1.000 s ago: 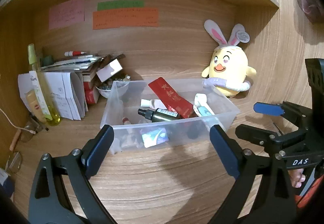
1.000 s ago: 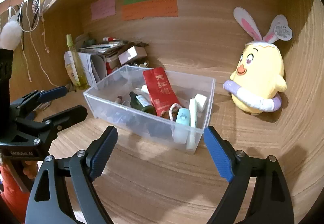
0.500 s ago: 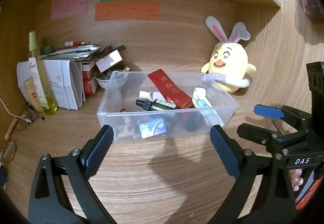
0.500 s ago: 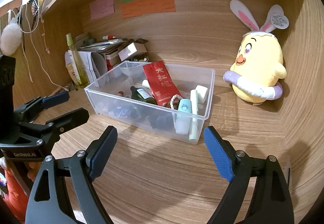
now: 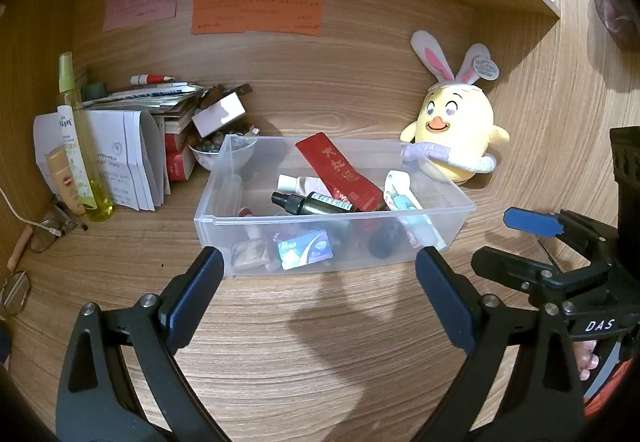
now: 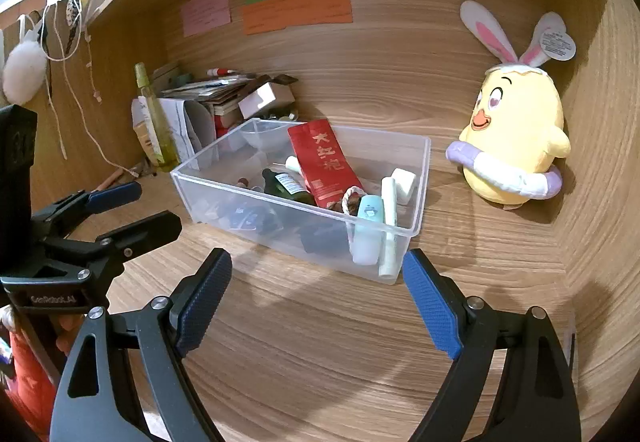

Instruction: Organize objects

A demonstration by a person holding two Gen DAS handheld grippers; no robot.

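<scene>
A clear plastic bin (image 5: 216,218) (image 6: 424,170) stands on the wooden desk, holding a red packet (image 5: 340,172) (image 6: 324,162), a dark spray bottle (image 5: 316,202) (image 6: 286,184), a pale blue tube (image 6: 368,222), white tubes and small packets. My left gripper (image 5: 318,272) is open and empty, just in front of the bin's near wall. My right gripper (image 6: 318,274) is open and empty, in front of the bin's right corner. Each gripper also shows from the side in the other's view, the right one (image 5: 532,238) and the left one (image 6: 132,210).
A yellow plush chick with rabbit ears (image 5: 456,134) (image 6: 516,146) sits right of the bin against the wall. At the left stand a yellow-green spray bottle (image 5: 80,146), folded papers and stacked books (image 5: 140,146), and a small bowl (image 5: 208,154). Sticky notes (image 5: 256,14) hang on the back wall.
Both grippers have drawn back a little from the bin, which now sits lower and slightly farther in both views. Both stay open and empty. Nothing in the bin has moved.
</scene>
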